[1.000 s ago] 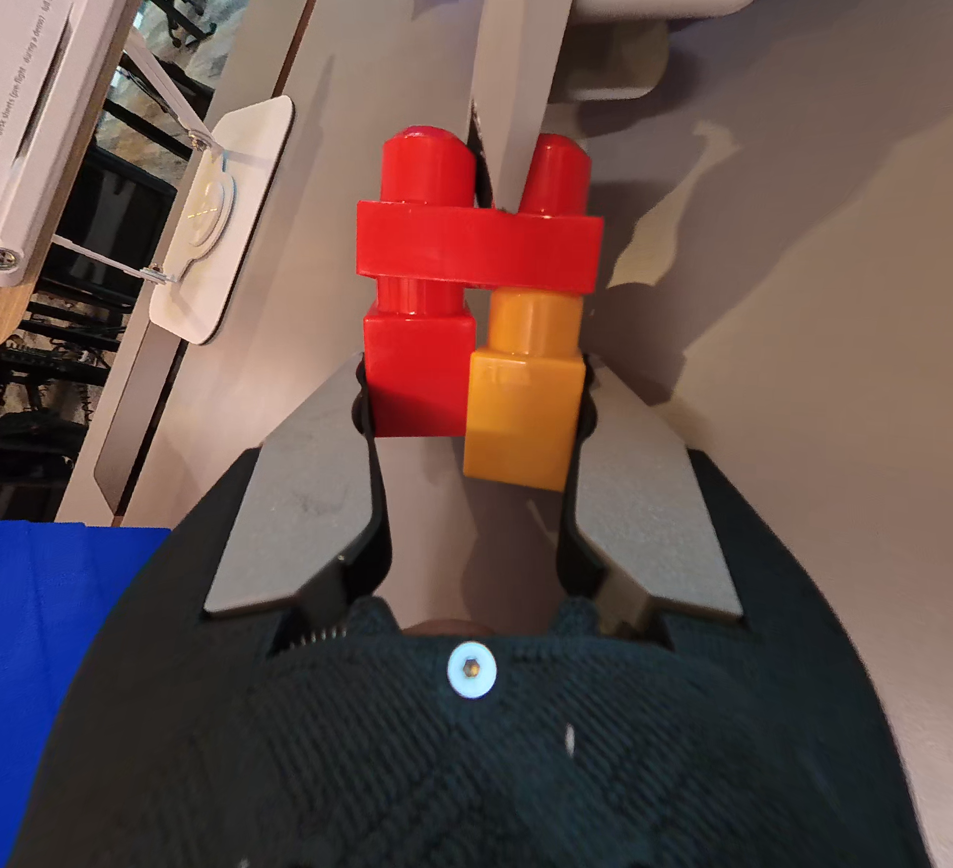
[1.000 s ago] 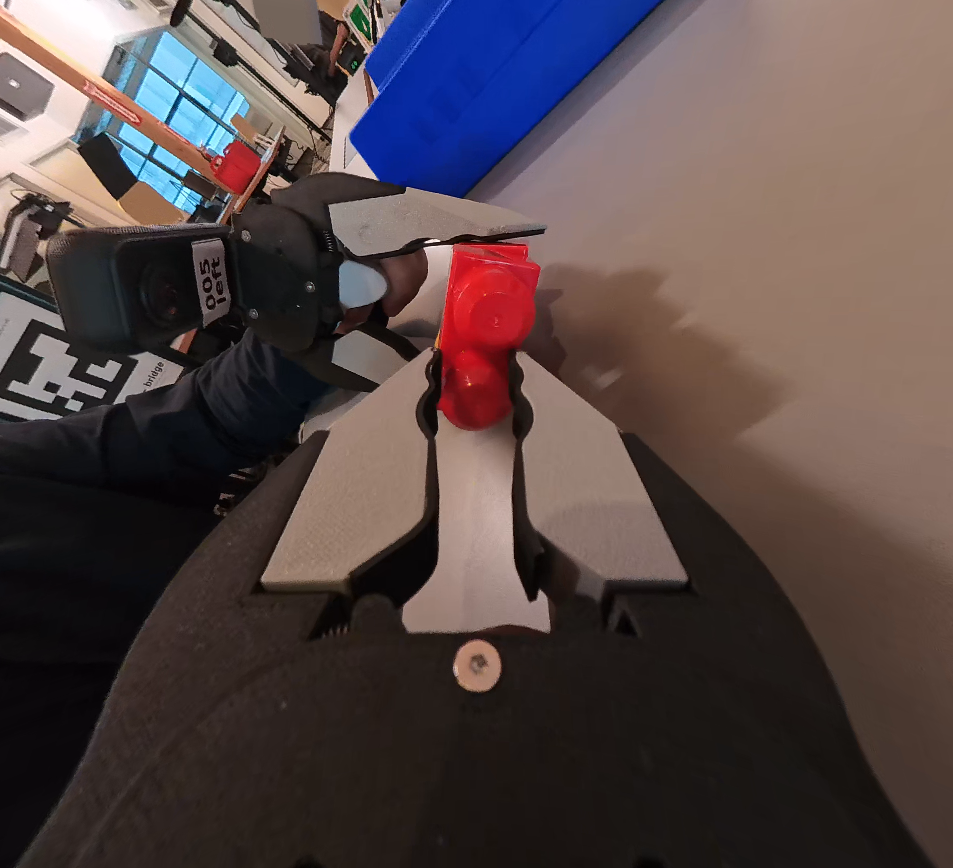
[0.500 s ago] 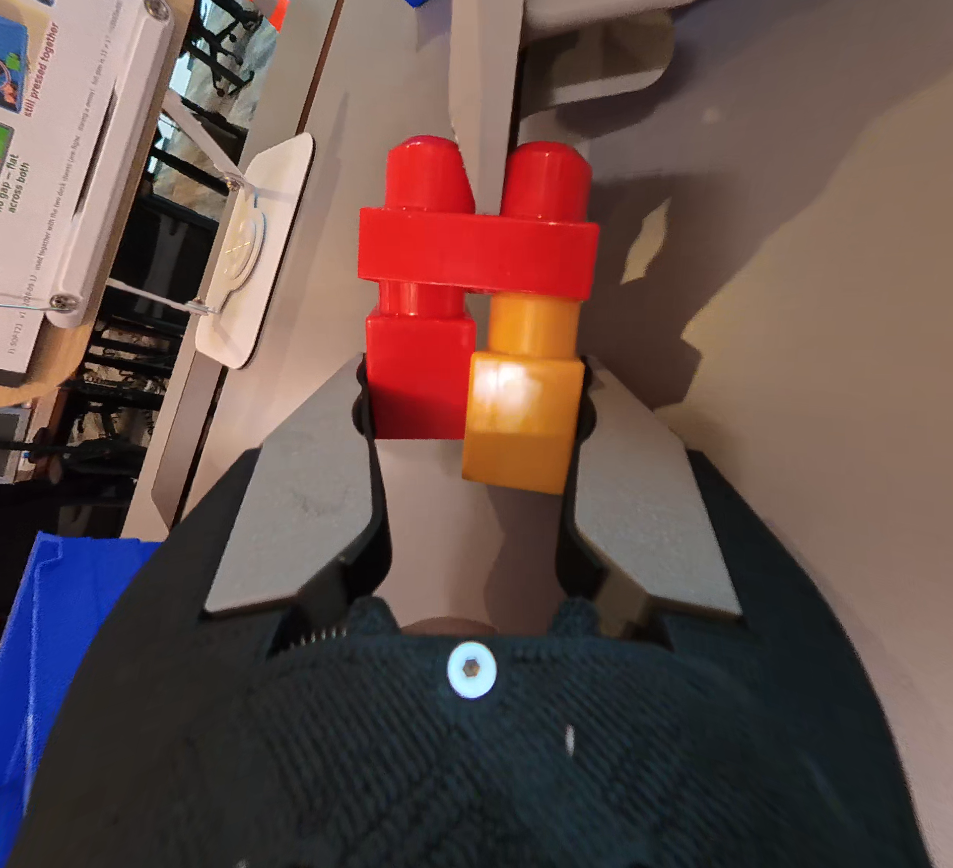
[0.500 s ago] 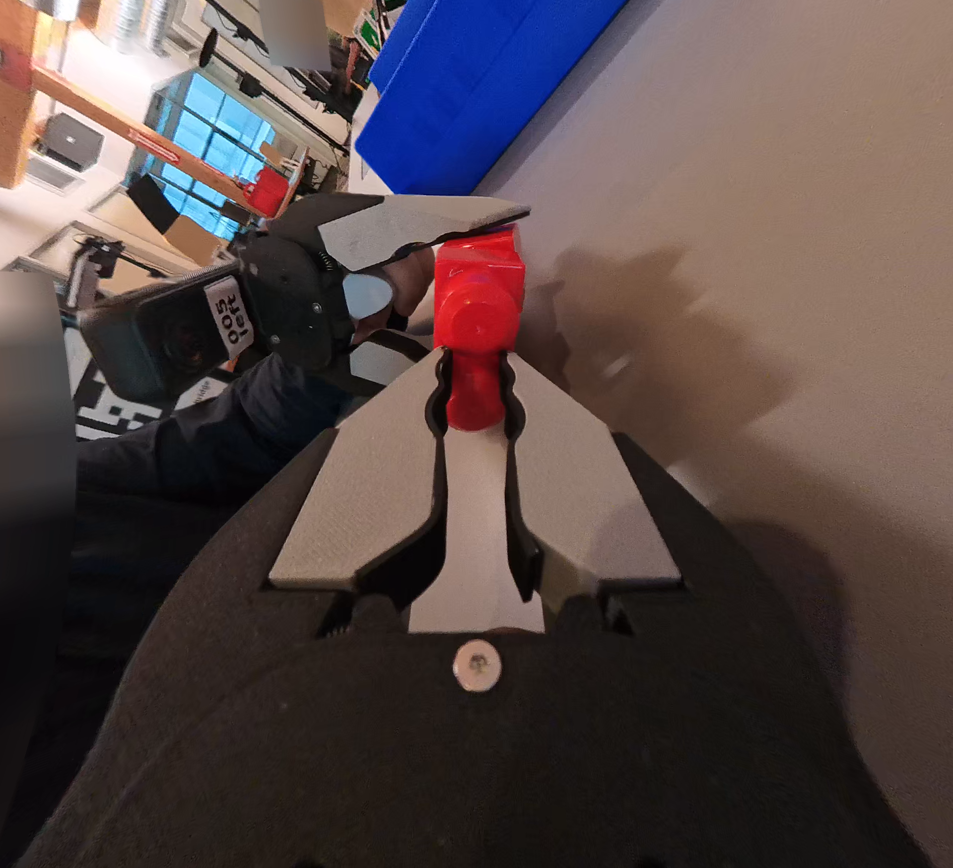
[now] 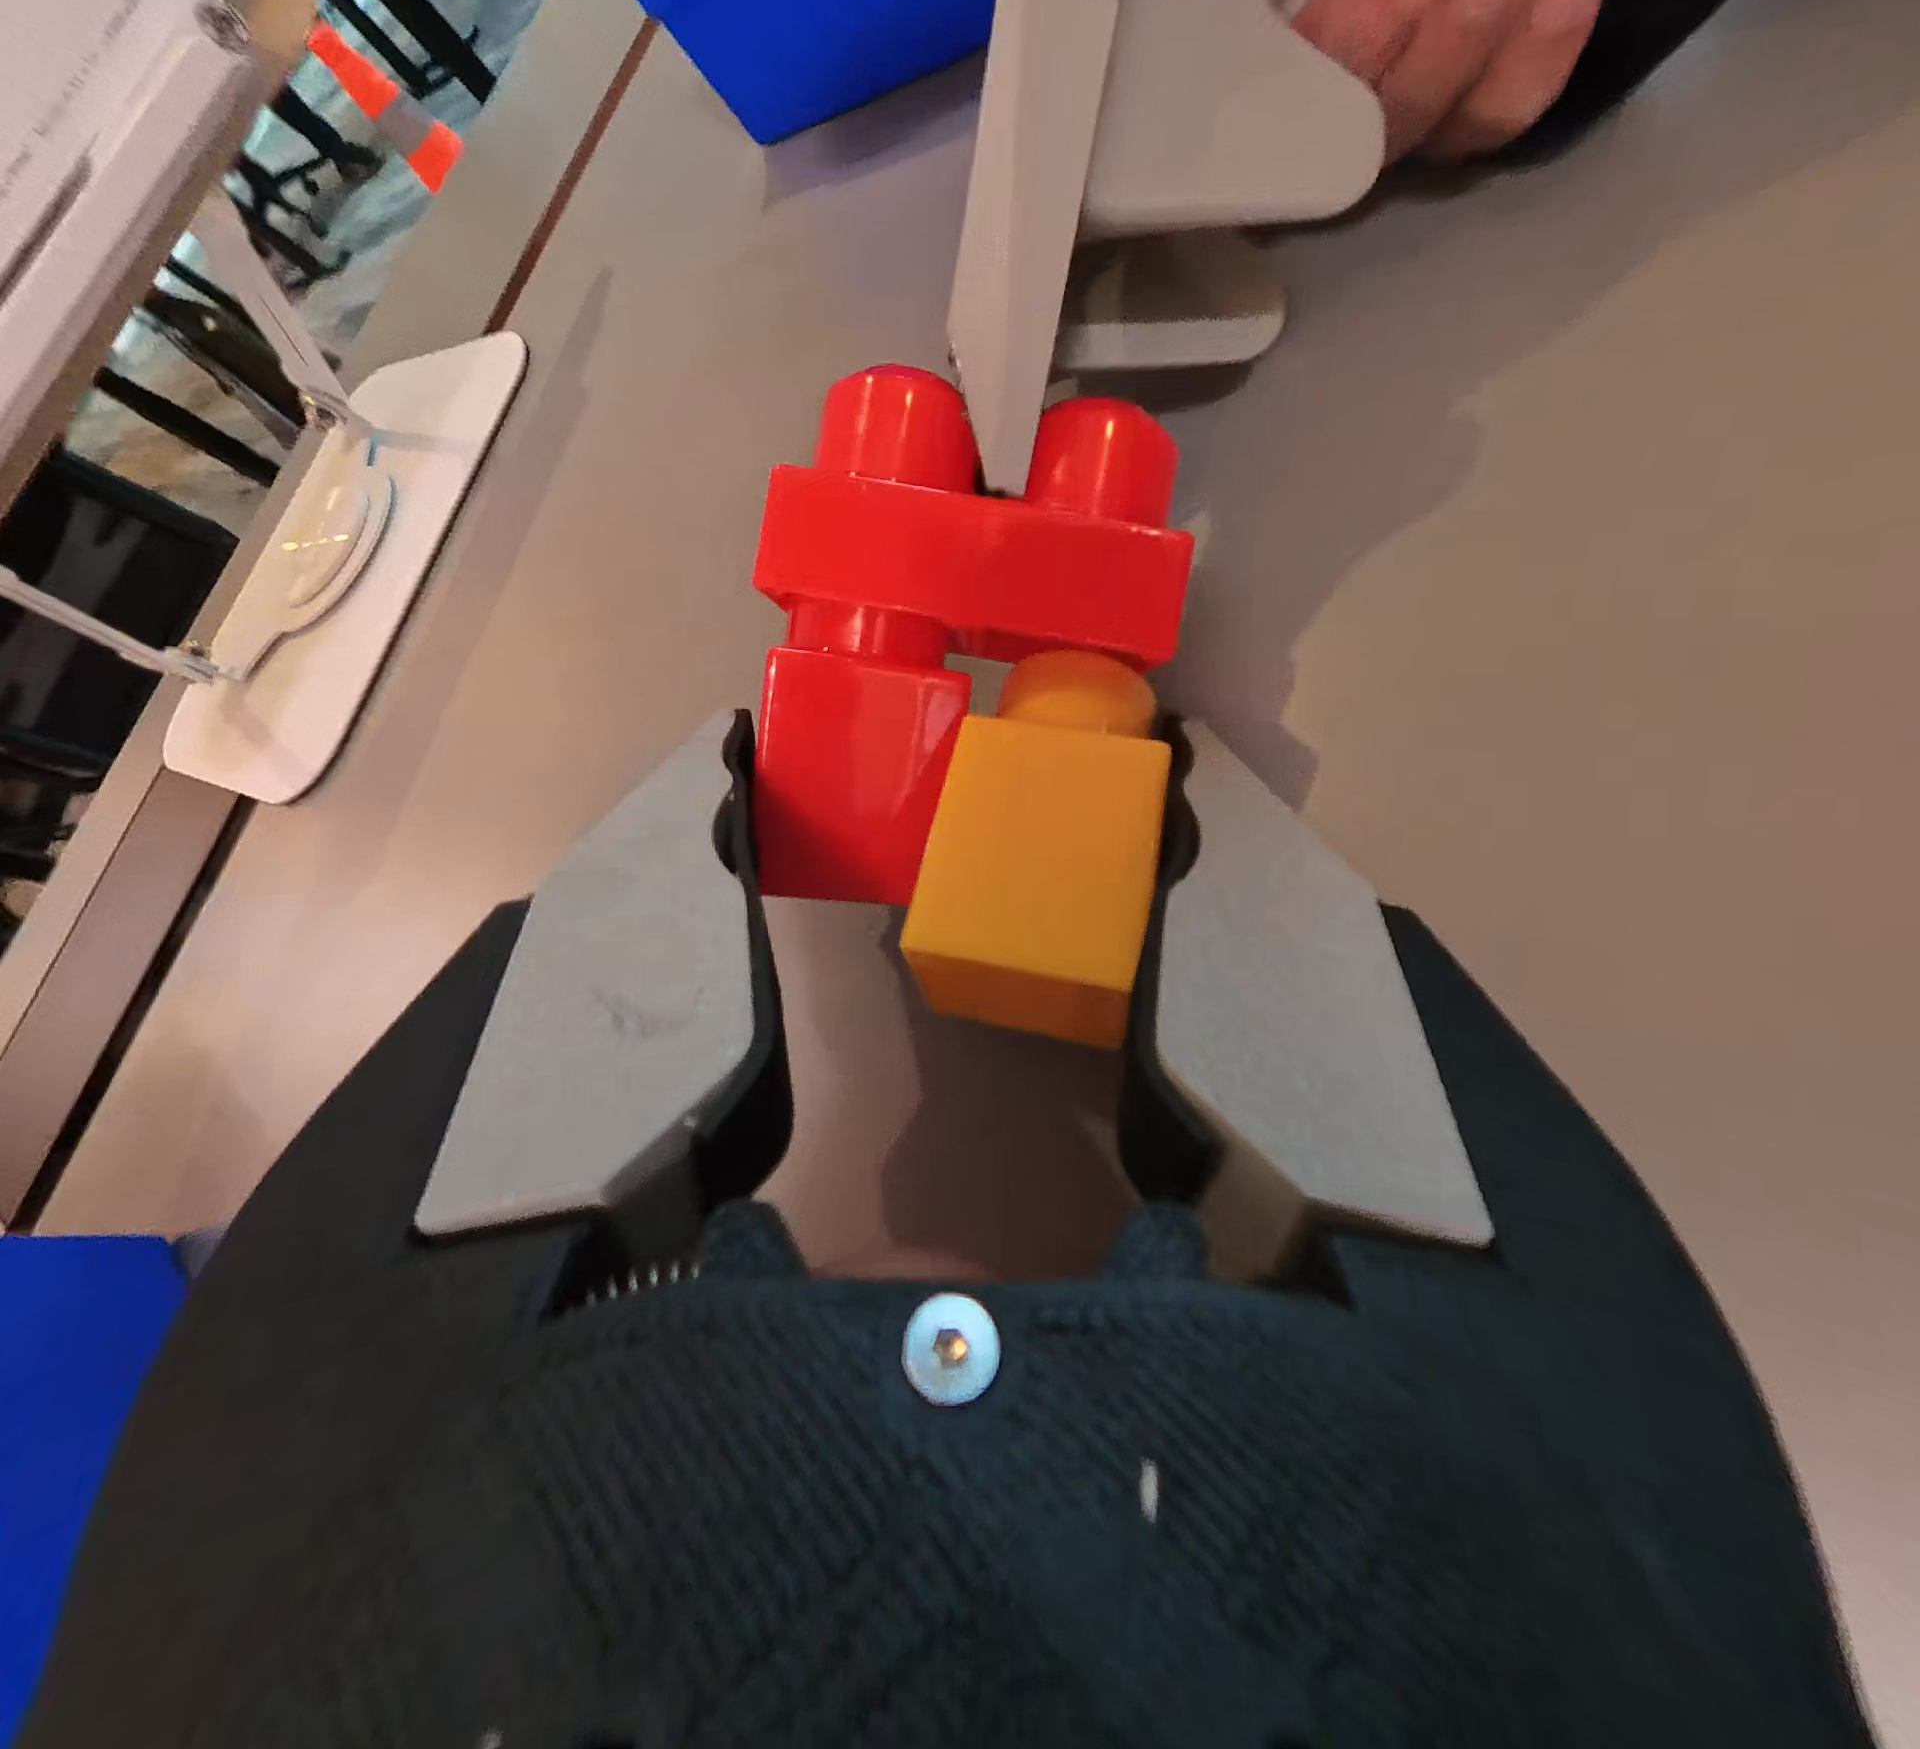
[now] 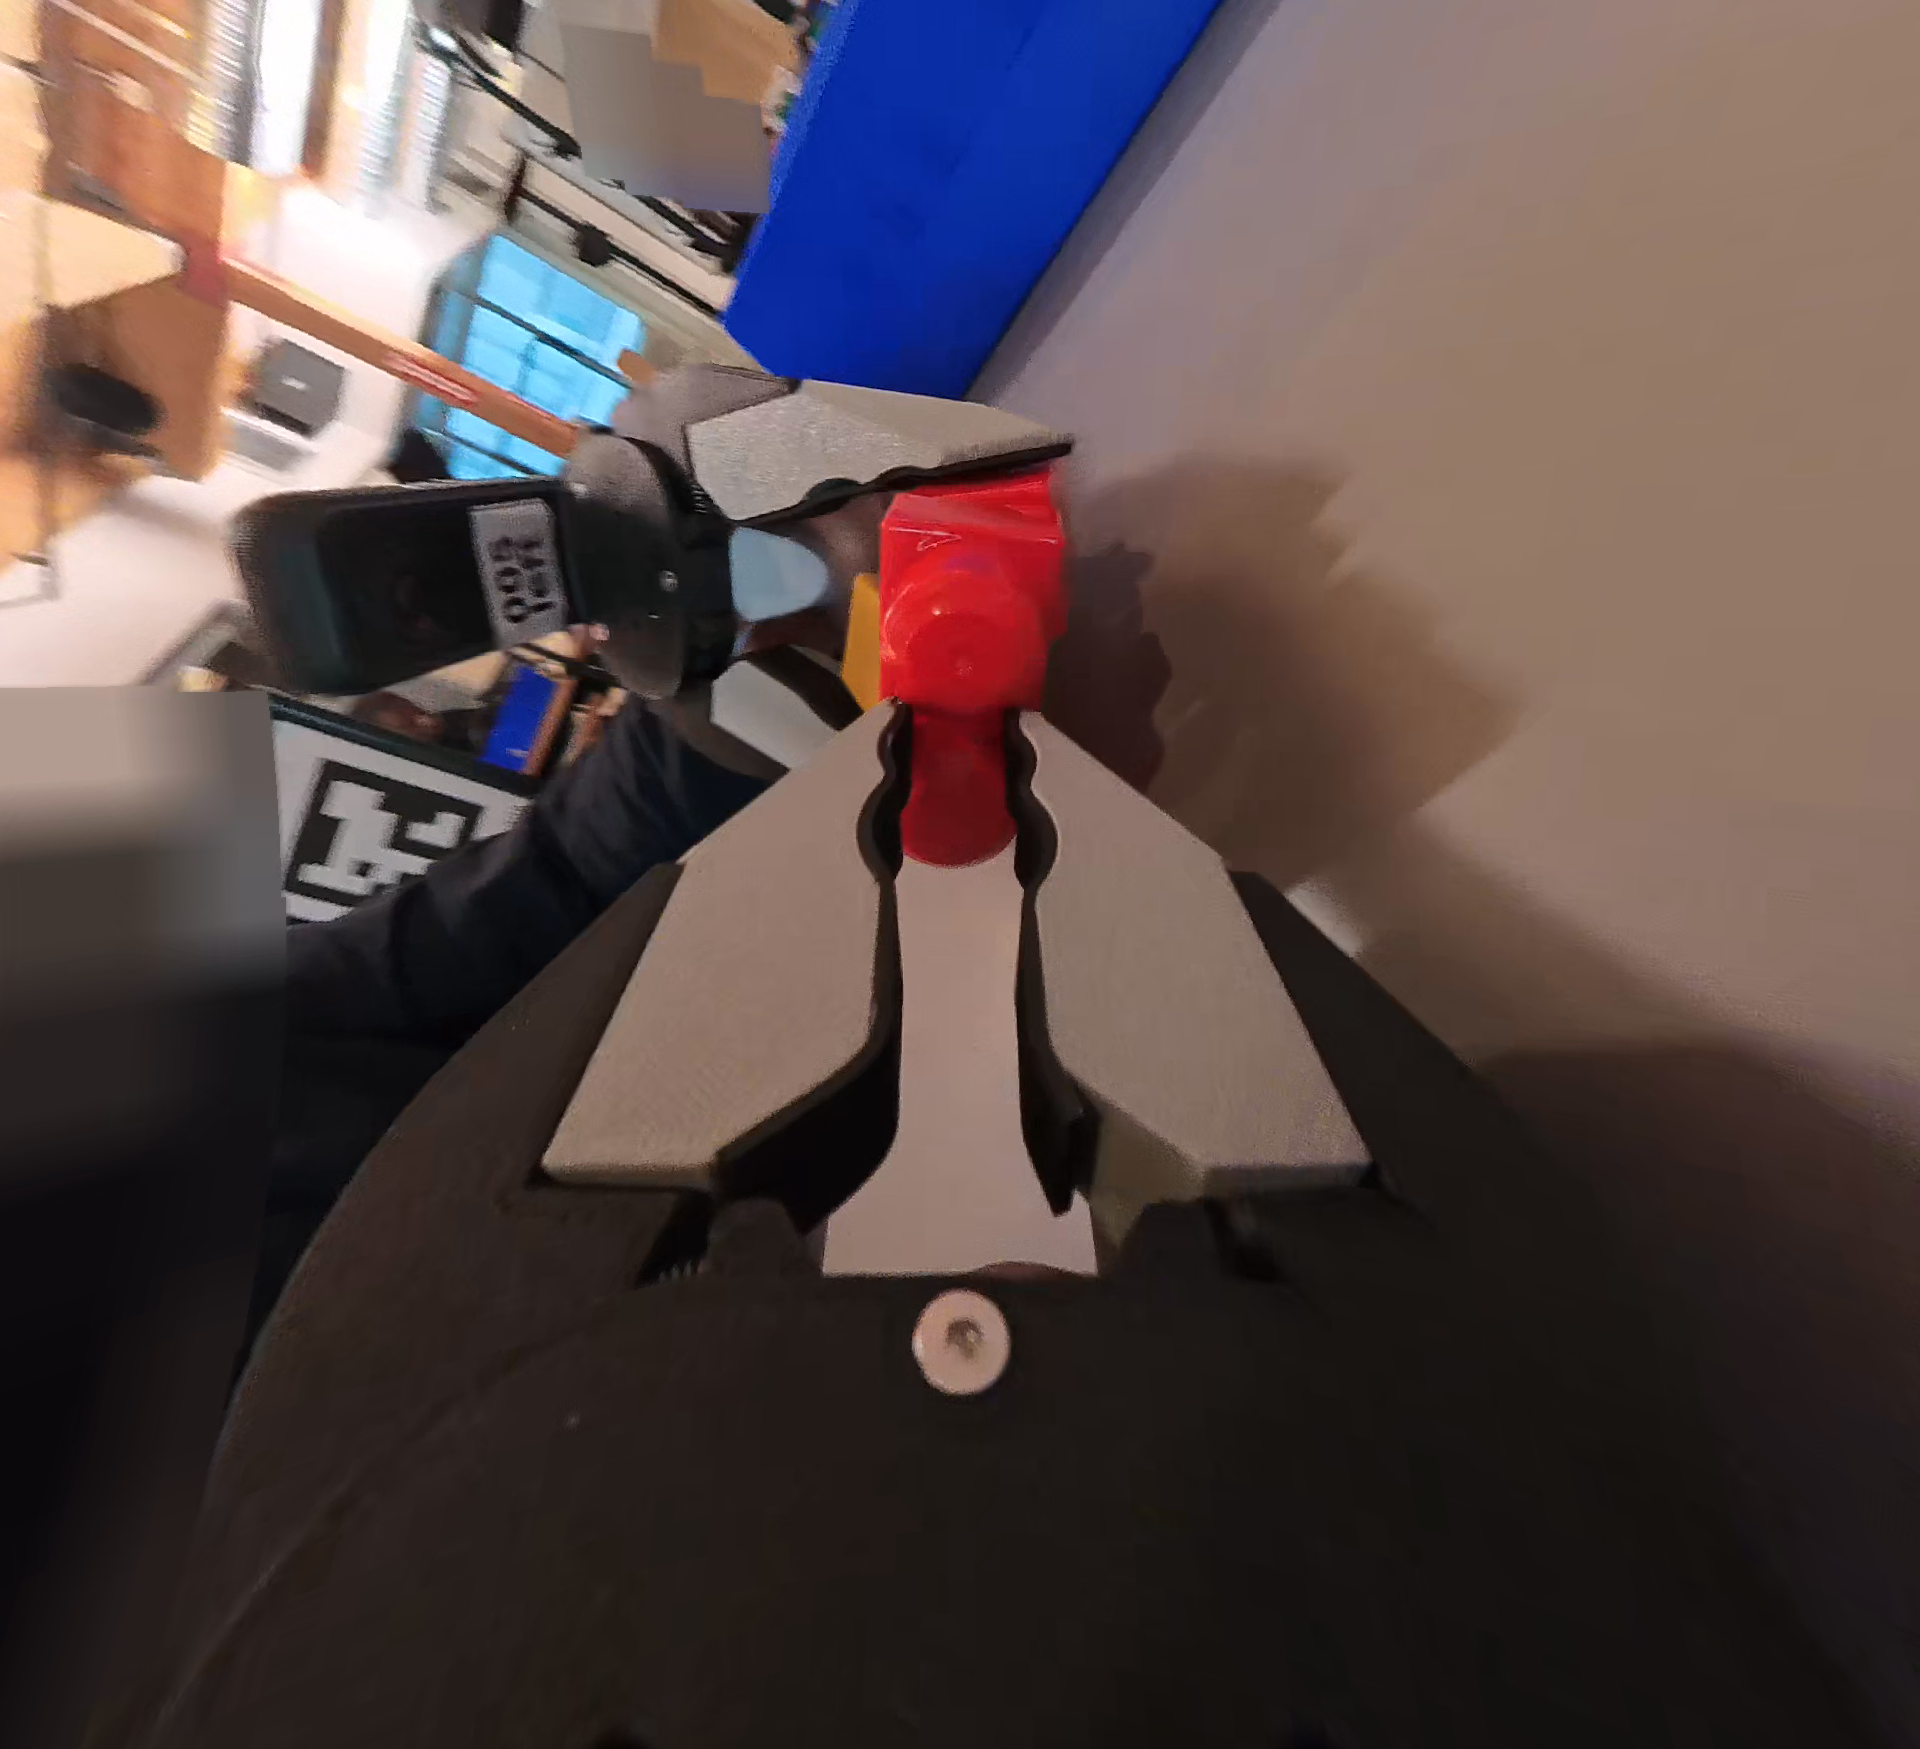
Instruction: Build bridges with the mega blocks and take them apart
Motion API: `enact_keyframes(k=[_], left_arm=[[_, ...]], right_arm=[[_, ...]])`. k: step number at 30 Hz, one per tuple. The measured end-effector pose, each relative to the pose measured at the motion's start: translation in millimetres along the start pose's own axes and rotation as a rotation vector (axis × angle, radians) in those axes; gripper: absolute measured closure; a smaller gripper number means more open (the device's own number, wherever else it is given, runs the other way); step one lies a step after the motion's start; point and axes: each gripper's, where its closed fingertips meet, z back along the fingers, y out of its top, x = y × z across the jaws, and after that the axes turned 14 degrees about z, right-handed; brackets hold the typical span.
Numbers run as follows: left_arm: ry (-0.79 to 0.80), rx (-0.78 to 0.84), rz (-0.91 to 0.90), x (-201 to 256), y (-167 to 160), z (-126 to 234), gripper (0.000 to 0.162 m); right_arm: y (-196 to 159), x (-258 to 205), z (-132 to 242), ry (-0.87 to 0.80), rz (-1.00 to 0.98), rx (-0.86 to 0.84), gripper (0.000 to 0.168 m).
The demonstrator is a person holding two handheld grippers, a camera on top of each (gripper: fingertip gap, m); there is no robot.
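My left gripper [image 5: 951,764] squeezes the red block [image 5: 857,764] and orange block [image 5: 1039,868] together, my right gripper [image 6: 956,764] pinches the red top block [image 5: 977,546] — I should pull it straight off, slowly.

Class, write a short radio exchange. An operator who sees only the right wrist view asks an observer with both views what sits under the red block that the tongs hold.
Operator: I see my right tongs shut on a stud of the red bridge block. What holds it from below?
Observer: The left wrist view shows two single blocks side by side, a red pillar and an orange pillar. Both are squeezed between the left tongs.
Operator: Are both pillars seated?
Observer: The red pillar's stud goes up into the red bridge block. The orange pillar tilts, and its stud is almost wholly exposed beneath that block.
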Motion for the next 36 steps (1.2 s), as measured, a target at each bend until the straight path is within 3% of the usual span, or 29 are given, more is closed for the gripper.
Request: enact_keyframes(k=[4, 16, 23, 28, 32, 36], left_arm=[[-0.056, 0.143, 0.062, 0, 20, 15, 0.086], [-0.057, 0.218, 0.08, 1, 33, 22, 0.087], [0.004, 0.122, -0.037, 7, 20, 10, 0.087], [-0.014, 0.125, -0.02, 8, 19, 9, 0.089], [-0.067, 0.296, 0.05, 11, 50, 25, 0.088], [-0.084, 0.446, 0.086, 13, 69, 36, 0.09]], right_arm=[[12, -18, 5, 0.149, -0.051, 0.081, 0.154], [18, -26, 9, 0.147, 0.033, 0.091, 0.154], [6, -17, 7, -0.149, 0.326, -0.098, 0.155], [4, -12, 6, -0.069, 0.232, -0.071, 0.155], [17, -26, 12, 0.129, 0.093, 0.046, 0.156], [28, -39, 19, 0.136, 0.149, 0.082, 0.156]])
